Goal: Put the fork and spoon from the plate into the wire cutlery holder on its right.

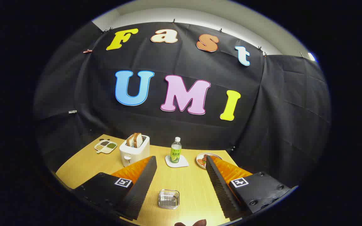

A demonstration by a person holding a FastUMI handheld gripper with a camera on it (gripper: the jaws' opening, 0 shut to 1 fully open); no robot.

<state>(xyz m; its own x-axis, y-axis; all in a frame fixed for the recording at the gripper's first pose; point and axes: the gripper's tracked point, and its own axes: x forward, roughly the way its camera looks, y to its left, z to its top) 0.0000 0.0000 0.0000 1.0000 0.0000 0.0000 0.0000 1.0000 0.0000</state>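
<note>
Wire mesh of the cutlery holder (168,199) sits low in the frame between the wide, empty jaws of the gripper (181,163), while the plate (206,159) lies mid-right on the counter (83,164), half-hidden by one finger, risking a misjudged reach.

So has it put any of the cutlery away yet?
Nothing looks done yet. The fingers stand open and empty above the table. The plate sits beyond them, half hidden by one finger; I can't make out fork or spoon. A small square basket between the fingers looks empty. Both pickups remain.
</note>
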